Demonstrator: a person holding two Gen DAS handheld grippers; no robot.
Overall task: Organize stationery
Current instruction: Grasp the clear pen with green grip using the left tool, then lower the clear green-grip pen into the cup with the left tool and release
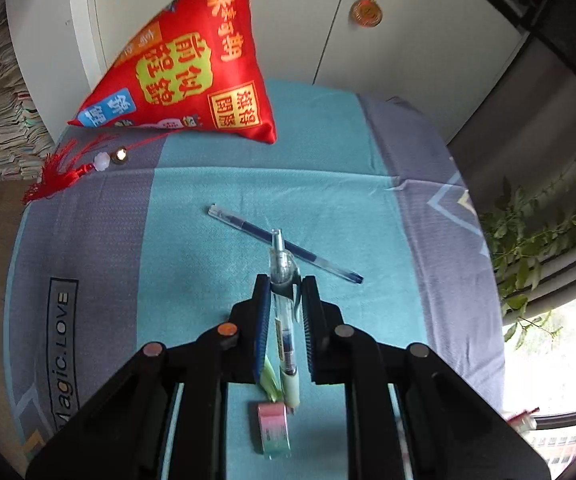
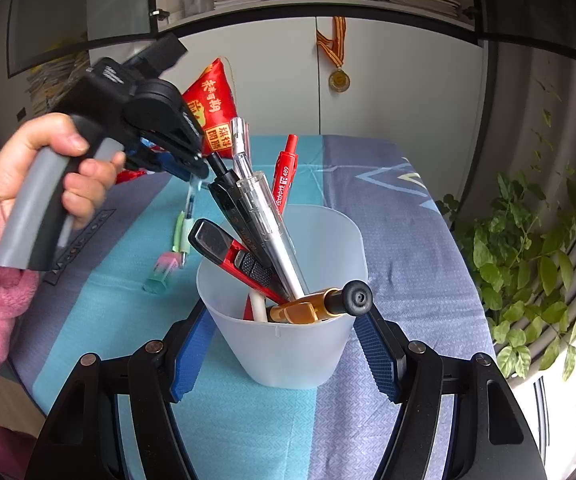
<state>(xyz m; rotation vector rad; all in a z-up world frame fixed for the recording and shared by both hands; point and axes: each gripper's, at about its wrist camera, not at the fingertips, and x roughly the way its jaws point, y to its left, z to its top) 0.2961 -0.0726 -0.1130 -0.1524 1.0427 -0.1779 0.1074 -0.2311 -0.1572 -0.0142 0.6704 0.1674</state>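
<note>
On a blue-grey cloth, the left gripper clamps a pen lengthwise; the cup, held between the right gripper pads, stands to its right.

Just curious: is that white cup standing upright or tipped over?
Upright: the frosted cup stands on the tablecloth, mouth up, pens poking out.
</note>
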